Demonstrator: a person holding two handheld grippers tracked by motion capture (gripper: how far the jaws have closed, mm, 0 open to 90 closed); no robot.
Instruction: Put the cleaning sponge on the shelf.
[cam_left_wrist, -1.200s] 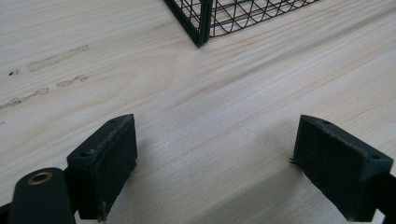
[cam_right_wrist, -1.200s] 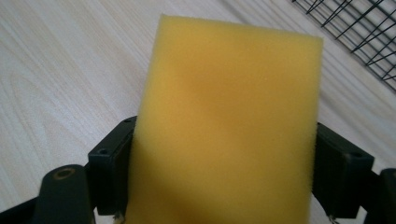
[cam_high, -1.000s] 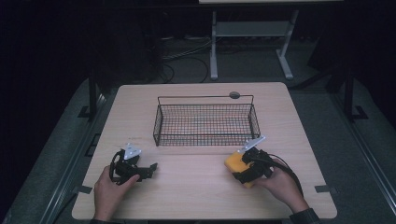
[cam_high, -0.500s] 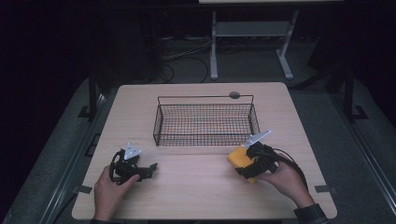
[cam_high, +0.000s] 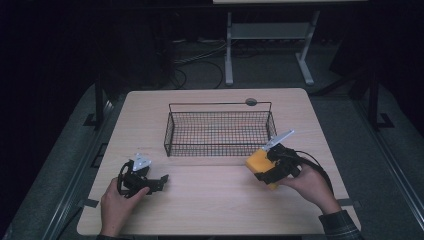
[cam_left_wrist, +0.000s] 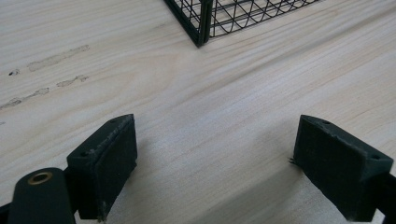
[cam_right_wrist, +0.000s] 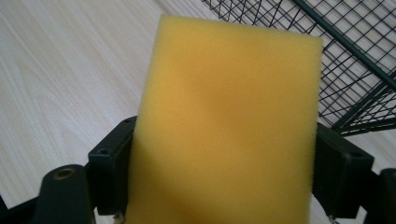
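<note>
High view: I am holding a tool in each hand over the desk (cam_high: 215, 195). My left tool (cam_high: 159, 181) is sitting low near the desk's left front, jaws spread, nothing between them. My right tool (cam_high: 261, 170) is gripping a yellow sponge (cam_high: 258, 162), just in front of the near right corner of the wire basket (cam_high: 220, 129). The basket is standing in the middle of the desk, toward the far side. A small dark round disc (cam_high: 251, 102) is lying on the desk just behind the basket's far rim.

Left gripper view: my left tool (cam_left_wrist: 215, 168) is hanging open, its two black pads wide apart with bare wood grain between them. A corner of the basket (cam_left_wrist: 201, 23) is showing at the top. Faint scuff marks (cam_left_wrist: 51, 60) are running across the desk at upper left.

Right gripper view: my right tool (cam_right_wrist: 224, 177) is clamping the sponge (cam_right_wrist: 229, 126) from both sides, the sponge standing up between the pads. The basket's mesh (cam_right_wrist: 345, 60) is lying close at upper right, the desk (cam_right_wrist: 60, 79) at left.
</note>
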